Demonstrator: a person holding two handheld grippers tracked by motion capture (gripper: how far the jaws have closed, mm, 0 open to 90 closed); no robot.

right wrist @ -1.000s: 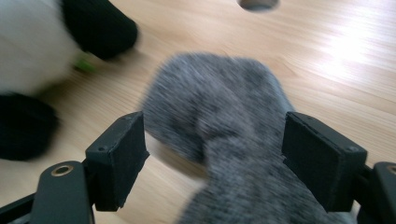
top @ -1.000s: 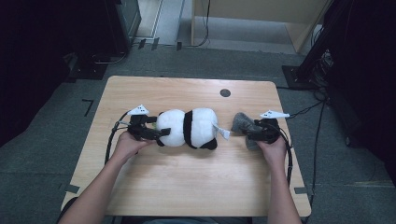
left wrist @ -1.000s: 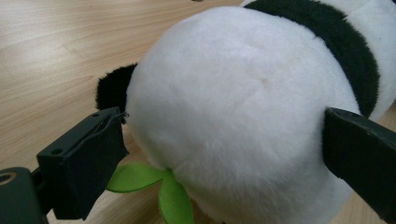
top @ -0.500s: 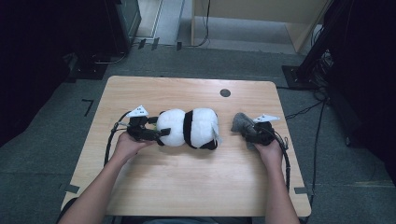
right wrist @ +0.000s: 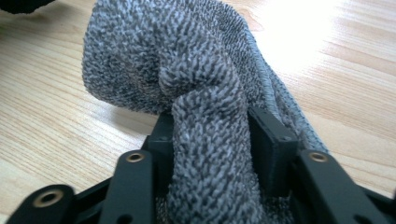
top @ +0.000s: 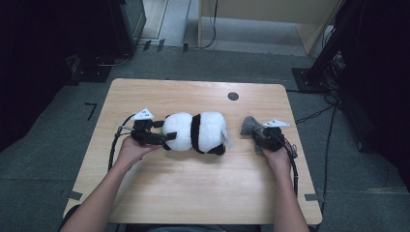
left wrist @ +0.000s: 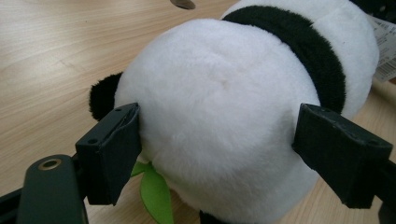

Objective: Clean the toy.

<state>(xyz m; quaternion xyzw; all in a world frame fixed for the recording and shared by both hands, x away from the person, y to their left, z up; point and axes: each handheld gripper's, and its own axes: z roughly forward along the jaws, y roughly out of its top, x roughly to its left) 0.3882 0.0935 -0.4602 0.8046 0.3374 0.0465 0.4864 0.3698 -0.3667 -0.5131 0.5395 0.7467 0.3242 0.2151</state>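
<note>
Panda plush (left wrist: 224, 116) w/ unreadable tag, squeezed by left hand-held gripper (left wrist: 217, 154); right hand-held gripper (right wrist: 210, 140) pinching grey cloth (right wrist: 187, 70).

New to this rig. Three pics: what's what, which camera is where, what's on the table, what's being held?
No robot here: a person holds a handheld two-jaw gripper in each hand. The high view looks down on a wooden table. The other two cameras ride on the grippers, looking along their black jaws. The left gripper has its jaws pressed against both sides of a plush panda lying on the table. The right gripper is shut on a grey knitted cloth.
</note>
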